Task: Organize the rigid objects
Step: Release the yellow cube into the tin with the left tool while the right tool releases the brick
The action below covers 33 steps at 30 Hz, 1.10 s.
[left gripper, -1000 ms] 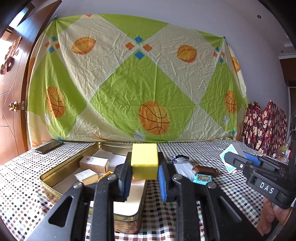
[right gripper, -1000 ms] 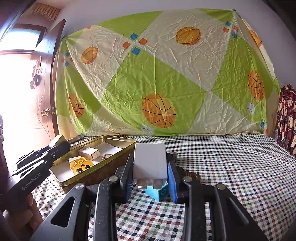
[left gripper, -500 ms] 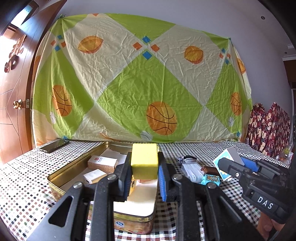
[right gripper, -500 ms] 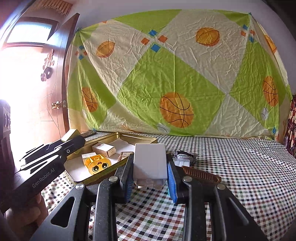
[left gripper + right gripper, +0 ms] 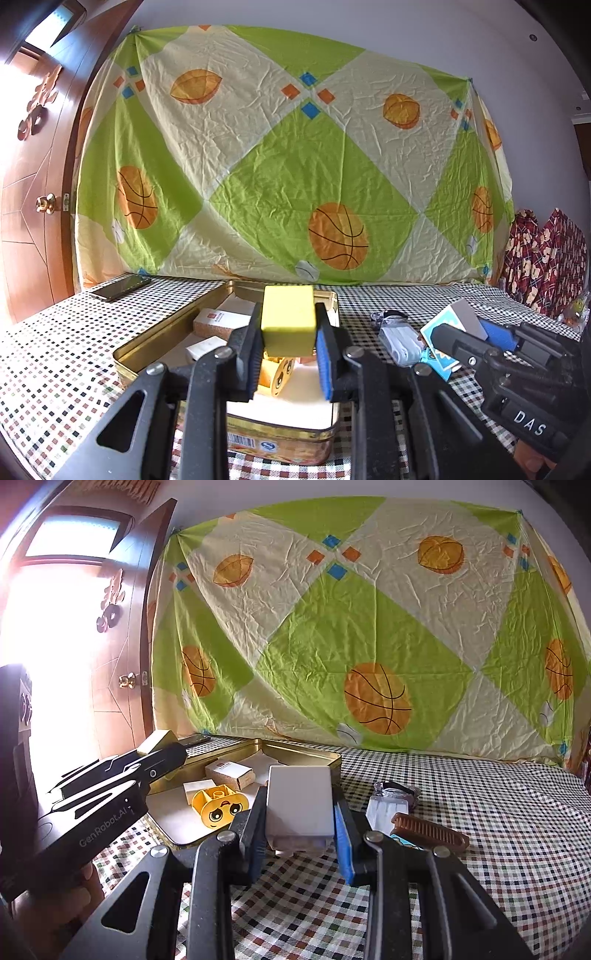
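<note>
I work in a room of a private home. A wrinkled bedsheet (image 5: 288,162) printed with basketballs hangs across the pale wall as a backdrop. To my left stands a panelled wooden door (image 5: 33,206) with a brass knob (image 5: 45,202) and a carved ornament. The table (image 5: 498,812) wears a checked cloth. A patterned red fabric bundle (image 5: 543,258) sits at the right, and a phone (image 5: 120,287) lies near the door.

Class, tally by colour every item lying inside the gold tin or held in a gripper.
Yellow: 2, block, face brick
White: 2, held box, small box
Cork-patterned: 1, cork box
Total: 5
</note>
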Each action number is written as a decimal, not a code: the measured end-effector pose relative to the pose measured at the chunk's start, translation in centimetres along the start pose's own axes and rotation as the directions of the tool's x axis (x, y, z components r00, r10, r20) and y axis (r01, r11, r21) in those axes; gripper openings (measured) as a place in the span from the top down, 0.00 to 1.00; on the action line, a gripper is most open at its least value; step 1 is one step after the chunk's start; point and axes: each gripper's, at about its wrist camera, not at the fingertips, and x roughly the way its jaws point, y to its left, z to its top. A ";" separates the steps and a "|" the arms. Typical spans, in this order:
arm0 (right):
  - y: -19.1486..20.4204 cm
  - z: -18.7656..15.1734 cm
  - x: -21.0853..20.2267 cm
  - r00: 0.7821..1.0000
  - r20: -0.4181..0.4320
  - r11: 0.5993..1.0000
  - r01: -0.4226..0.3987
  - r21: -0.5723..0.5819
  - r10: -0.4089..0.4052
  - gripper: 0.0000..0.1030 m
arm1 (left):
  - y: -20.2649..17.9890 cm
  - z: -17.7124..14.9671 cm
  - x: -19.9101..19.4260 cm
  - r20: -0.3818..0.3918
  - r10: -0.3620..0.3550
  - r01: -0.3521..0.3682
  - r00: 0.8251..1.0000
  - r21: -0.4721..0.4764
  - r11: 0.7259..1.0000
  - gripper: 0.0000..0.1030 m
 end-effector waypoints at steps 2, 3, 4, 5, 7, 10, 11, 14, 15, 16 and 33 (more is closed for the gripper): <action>0.2 0.0 0.1 1.000 0.000 1.000 -0.006 0.000 0.006 0.67 | 0.2 0.0 0.0 0.001 0.004 -0.004 1.000 -0.001 1.000 0.77; 0.3 0.1 0.2 1.000 -0.001 1.000 -0.009 -0.001 0.009 0.67 | 0.3 0.0 0.0 0.001 0.005 -0.005 1.000 -0.002 1.000 0.77; 0.4 0.1 0.3 1.000 -0.003 1.000 -0.012 0.000 0.012 0.67 | 0.4 0.0 0.0 0.001 0.007 -0.007 1.000 -0.003 1.000 0.77; 0.5 0.1 0.3 1.000 -0.005 1.000 -0.016 0.002 0.016 0.67 | 0.5 0.0 -0.1 0.002 0.010 -0.010 1.000 -0.004 1.000 0.77; 0.7 0.1 0.5 1.000 -0.008 1.000 -0.022 0.001 0.022 0.67 | 0.8 0.0 -0.2 0.004 0.016 -0.016 1.000 -0.005 1.000 0.77; 1.2 0.2 0.7 0.999 -0.012 1.000 -0.031 -0.005 0.031 0.67 | 1.2 0.0 -0.2 0.005 0.023 -0.023 1.000 -0.009 1.000 0.77; 1.3 0.2 0.7 0.999 -0.013 0.999 -0.034 -0.005 0.034 0.67 | 1.4 0.0 -0.2 0.004 0.025 -0.025 1.000 -0.012 1.000 0.77; 1.7 0.3 1.0 0.999 -0.021 0.999 -0.044 -0.004 0.044 0.67 | 1.9 0.0 -0.3 0.003 0.034 -0.034 0.999 -0.017 0.999 0.77; 1.8 0.3 1.1 0.999 -0.024 0.999 -0.048 -0.003 0.048 0.67 | 2.1 0.0 -0.3 0.004 0.037 -0.037 0.999 -0.020 0.999 0.77; 1.9 0.4 1.2 0.998 -0.026 0.999 -0.052 -0.002 0.052 0.67 | 2.3 0.0 -0.3 0.003 0.040 -0.040 0.999 -0.023 0.999 0.77; 3.1 0.9 3.3 0.989 -0.114 0.995 -0.099 0.007 0.099 0.67 | 4.6 0.0 0.8 -0.066 0.076 -0.079 0.995 -0.042 0.996 0.77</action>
